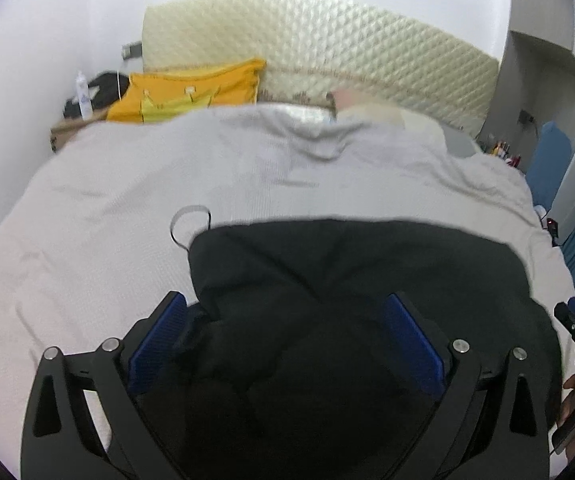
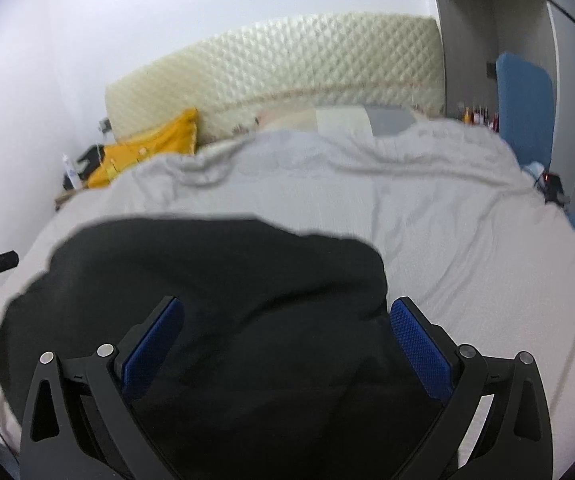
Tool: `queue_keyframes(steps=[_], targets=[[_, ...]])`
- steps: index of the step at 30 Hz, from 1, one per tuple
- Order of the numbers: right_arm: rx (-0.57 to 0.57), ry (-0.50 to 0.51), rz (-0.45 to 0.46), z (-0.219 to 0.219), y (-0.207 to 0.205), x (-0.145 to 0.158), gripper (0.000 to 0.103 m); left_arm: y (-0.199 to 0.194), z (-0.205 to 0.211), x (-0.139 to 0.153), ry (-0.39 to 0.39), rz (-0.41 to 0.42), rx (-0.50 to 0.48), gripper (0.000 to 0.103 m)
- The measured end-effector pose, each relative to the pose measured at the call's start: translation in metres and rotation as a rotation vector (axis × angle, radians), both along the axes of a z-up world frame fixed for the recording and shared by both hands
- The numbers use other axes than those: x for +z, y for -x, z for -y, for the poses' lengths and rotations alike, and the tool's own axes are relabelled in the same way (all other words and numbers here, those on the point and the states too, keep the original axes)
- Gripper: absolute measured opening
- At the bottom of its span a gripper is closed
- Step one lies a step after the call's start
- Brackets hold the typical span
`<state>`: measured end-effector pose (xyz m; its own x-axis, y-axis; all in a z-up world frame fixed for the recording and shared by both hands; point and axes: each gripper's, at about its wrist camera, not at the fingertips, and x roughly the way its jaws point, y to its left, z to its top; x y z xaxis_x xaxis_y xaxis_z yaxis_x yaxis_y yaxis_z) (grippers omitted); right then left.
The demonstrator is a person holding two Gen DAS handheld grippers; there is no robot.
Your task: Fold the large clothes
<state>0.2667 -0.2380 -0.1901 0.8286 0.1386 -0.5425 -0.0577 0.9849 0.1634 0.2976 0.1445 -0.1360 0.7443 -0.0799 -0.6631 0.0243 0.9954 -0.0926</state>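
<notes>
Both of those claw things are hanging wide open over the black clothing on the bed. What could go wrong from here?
Some guesses:

1. The black garment lies bunched in thick folds between the left gripper fingers, so closing might catch several layers and spoil the fold.

2. A thin cord loop lies at the garment's far corner; it could snag or trail out.

3. The right gripper could pinch the wrinkled grey bedcover along with the garment's edge.

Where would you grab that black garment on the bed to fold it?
Probably by the black garment's near edge, coming from the foot of the bed. It lies flat, and both the left gripper and right gripper hang open over that end, so each can pinch a corner.
</notes>
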Motion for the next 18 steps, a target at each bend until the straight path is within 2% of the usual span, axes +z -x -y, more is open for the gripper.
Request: queue_keyframes(steps=[6,10,15,18], targets=[[0.027,-0.052,0.075,0.000,0.036,0.063,0.103,0.042,0.001,0.070,0.045,0.074,-0.044,0.103],[0.039,-0.078,0.131,0.001,0.074,0.112,0.103,0.073,0.004,0.112,0.045,0.116,-0.057,0.103],[0.027,-0.055,0.224,-0.003,0.126,0.168,0.103,0.124,0.014,0.162,-0.017,0.203,-0.052,0.103],[0.031,-0.046,0.273,-0.007,0.153,0.194,0.103,0.152,0.019,0.184,-0.013,0.237,-0.068,0.103]])
